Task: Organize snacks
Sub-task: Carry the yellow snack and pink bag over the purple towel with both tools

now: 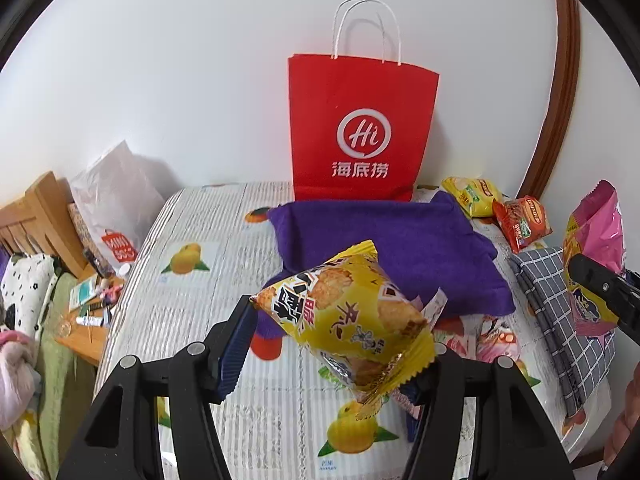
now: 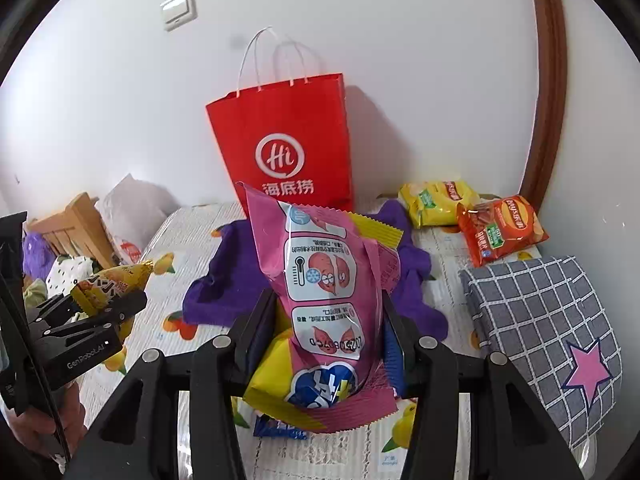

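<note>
Left gripper (image 1: 340,332) jaws clamping tilted yellow snack packet (image 1: 352,320), right gripper (image 2: 328,320) jaws clamping upright pink packet (image 2: 324,288)

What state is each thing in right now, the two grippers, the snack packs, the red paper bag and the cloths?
Left gripper: shut on yellow snack pack, lifted off the table.
Right gripper: shut on pink snack pack, held upright.
Red paper bag: standing upright against the wall, handles up.
Yellow chip bag: sealed, lying flat.
Orange chip bag: sealed, lying flat.
Purple cloth: spread out, rumpled.
Grey checked cloth: folded.
</note>
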### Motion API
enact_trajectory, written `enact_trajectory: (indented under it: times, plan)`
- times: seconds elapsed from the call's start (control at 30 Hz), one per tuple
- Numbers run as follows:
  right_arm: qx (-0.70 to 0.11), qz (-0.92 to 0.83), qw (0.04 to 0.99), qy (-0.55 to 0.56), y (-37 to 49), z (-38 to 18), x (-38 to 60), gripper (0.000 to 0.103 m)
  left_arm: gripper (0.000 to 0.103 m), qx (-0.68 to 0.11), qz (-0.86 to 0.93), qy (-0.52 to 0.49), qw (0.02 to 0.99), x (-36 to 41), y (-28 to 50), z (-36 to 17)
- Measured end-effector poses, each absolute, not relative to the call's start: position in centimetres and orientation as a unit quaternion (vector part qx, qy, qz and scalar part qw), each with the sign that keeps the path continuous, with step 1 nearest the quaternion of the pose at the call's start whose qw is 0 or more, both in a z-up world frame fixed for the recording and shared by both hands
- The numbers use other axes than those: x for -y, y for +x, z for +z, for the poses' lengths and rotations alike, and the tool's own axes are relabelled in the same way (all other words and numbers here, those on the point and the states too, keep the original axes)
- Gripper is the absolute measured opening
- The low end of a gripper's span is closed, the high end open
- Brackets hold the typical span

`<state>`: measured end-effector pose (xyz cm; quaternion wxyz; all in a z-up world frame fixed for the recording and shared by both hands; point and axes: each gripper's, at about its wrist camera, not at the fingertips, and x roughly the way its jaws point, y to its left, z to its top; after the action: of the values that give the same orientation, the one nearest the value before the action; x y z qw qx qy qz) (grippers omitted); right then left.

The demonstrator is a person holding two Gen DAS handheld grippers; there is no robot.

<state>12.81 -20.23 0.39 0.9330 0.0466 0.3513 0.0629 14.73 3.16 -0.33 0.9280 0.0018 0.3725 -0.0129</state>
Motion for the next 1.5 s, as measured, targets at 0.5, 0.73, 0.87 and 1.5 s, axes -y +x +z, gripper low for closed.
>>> enact_trajectory:
  times: [0.5, 0.73, 0.87, 1.5]
  plan:
    - [-0.362, 0.061, 0.929, 0.053, 16.8, 0.3, 20.7, 0.048, 0.059, -0.370, -0.026, 0.009, 0.929, -1.9, 18.0, 0.1]
    - [-0.367, 0.066, 0.926, 0.051, 18.4, -0.3, 20.0, 0.048, 0.059, -0.376, -0.028, 0.009, 0.926, -2.1, 19.3, -0.5]
    - [-0.376, 0.070, 0.922, 0.054, 19.1, -1.0, 19.8, 0.048, 0.059, -0.379, -0.029, 0.009, 0.925, -2.2, 19.9, -0.9]
    - [-0.390, 0.062, 0.917, 0.055, 21.5, -2.9, 19.7, 0.048, 0.059, -0.393, -0.028, 0.003, 0.919, -2.6, 22.2, -2.5]
